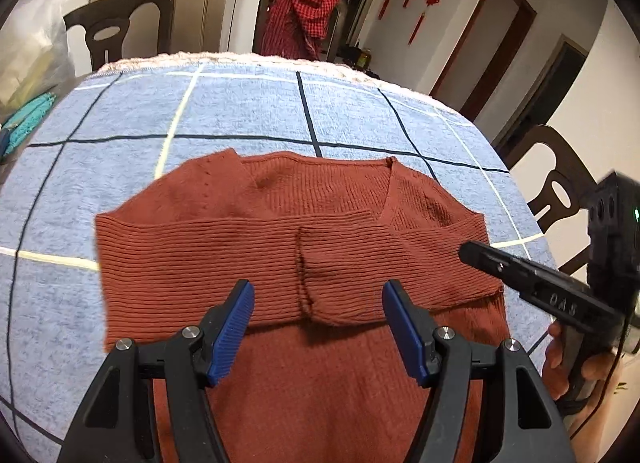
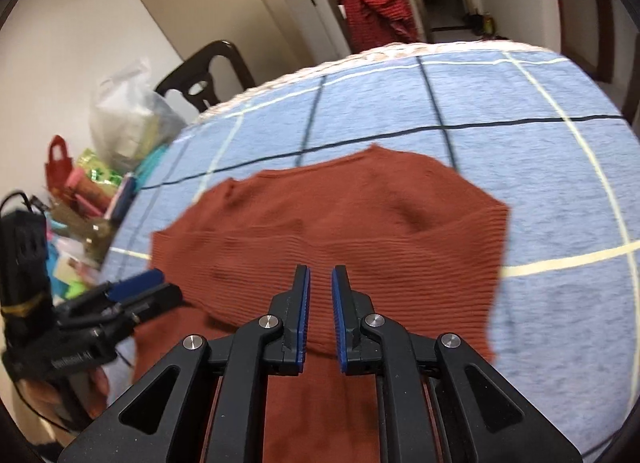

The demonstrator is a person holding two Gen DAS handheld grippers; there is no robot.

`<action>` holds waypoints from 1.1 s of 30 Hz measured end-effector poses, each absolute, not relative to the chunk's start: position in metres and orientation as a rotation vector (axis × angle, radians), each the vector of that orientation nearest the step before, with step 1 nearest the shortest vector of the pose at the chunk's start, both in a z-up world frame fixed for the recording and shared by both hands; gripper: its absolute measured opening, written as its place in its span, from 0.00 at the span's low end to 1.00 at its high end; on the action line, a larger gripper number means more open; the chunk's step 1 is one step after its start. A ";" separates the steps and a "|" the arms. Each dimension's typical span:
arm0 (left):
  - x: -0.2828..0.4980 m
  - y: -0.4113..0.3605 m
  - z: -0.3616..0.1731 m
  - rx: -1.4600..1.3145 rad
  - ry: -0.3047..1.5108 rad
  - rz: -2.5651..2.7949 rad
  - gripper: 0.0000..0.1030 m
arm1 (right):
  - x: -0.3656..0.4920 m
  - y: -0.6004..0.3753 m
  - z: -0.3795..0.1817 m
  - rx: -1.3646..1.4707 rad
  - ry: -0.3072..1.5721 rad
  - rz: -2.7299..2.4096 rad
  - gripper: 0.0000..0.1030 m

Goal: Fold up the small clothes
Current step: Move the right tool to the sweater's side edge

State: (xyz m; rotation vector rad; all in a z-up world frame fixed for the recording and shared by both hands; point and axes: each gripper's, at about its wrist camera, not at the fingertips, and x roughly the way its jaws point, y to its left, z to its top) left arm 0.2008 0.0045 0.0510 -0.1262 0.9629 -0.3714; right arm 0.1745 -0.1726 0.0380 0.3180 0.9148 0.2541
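A rust-red ribbed knit sweater point(image 1: 280, 247) lies flat on the blue checked table cover point(image 1: 240, 111), neck away from me, both sleeves folded across its chest. My left gripper point(image 1: 318, 299) is open and empty, just above the lower edge of the folded sleeves. My right gripper point(image 2: 320, 283) has its blue pads a narrow gap apart with nothing between them, hovering over the sleeve band of the sweater point(image 2: 360, 223). The right gripper also shows in the left wrist view point(image 1: 464, 252) over the sweater's right side. The left gripper shows in the right wrist view point(image 2: 160, 283).
Dark wooden chairs point(image 1: 116, 27) stand around the table; one carries a red checked garment point(image 1: 300, 15). A plastic bag point(image 2: 128, 119) and colourful clutter point(image 2: 92, 191) crowd the table's left edge. Another chair point(image 1: 556, 191) stands at the right.
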 end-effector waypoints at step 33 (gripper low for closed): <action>0.203 -0.016 0.021 -0.025 1.022 -0.317 0.67 | 0.179 -0.228 0.006 0.252 0.932 0.035 0.18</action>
